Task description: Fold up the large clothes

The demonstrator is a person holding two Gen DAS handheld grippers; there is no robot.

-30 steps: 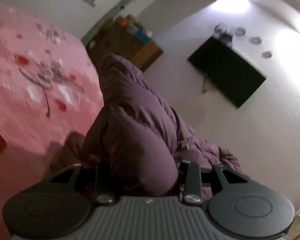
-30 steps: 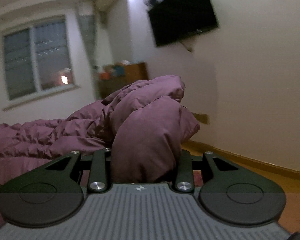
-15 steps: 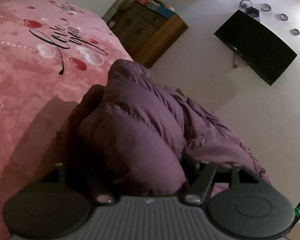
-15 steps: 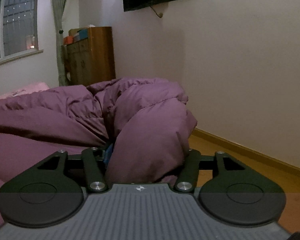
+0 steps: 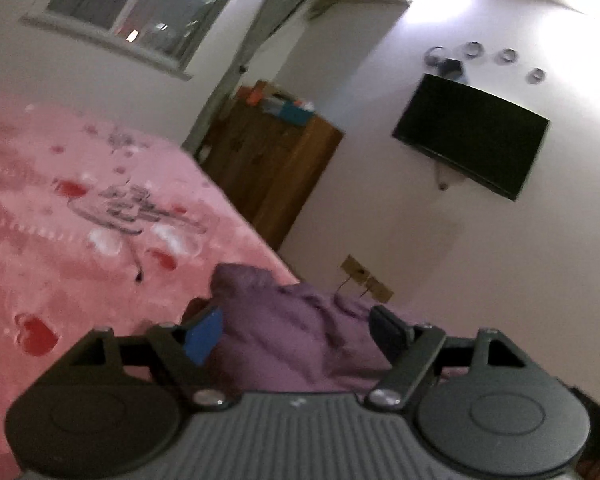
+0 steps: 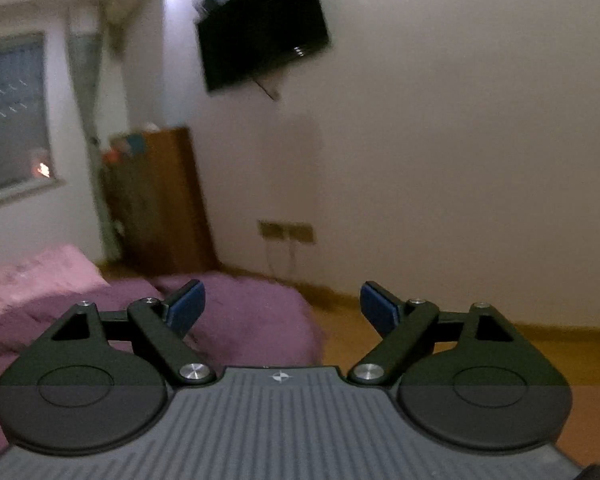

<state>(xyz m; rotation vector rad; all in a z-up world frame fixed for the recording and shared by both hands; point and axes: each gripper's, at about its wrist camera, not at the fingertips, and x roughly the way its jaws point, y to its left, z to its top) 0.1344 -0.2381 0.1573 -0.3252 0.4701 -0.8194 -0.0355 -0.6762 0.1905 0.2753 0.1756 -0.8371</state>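
**Letting go of the purple coat on the pink bed**

Dim bedroom light falls on a pink bedspread (image 5: 100,220) printed with red hearts, and that is the surface we are working on. A wooden cabinet (image 5: 268,168) stands against the far wall near the window (image 5: 148,8), and a dark television (image 5: 472,152) hangs on the wall to the side.

Our task piece, a puffy purple coat (image 5: 284,320), lies at the near edge of the bed, bunched and low, running toward the wall side. In the right wrist view the same coat (image 6: 252,316) mounds up below and left of the fingers, with bare floor (image 6: 540,344) beyond it.

Our left gripper (image 5: 296,328) has its jaws opening; the coat lies in front of and beneath the gap, but the pads press on nothing. Our right gripper (image 6: 280,304) is also opening, its jaws spread wide, with the coat's edge beneath its left finger and not pinched.

We judge this to be the release at the end of one fold: both claws have nothing in them and the coat rests on the bed. Next we need fresh hold points, probably an outer edge or a sleeve, though blur hides where those lie. Thick padding will spring back, so we should pinch deep and lay the fold down firmly.
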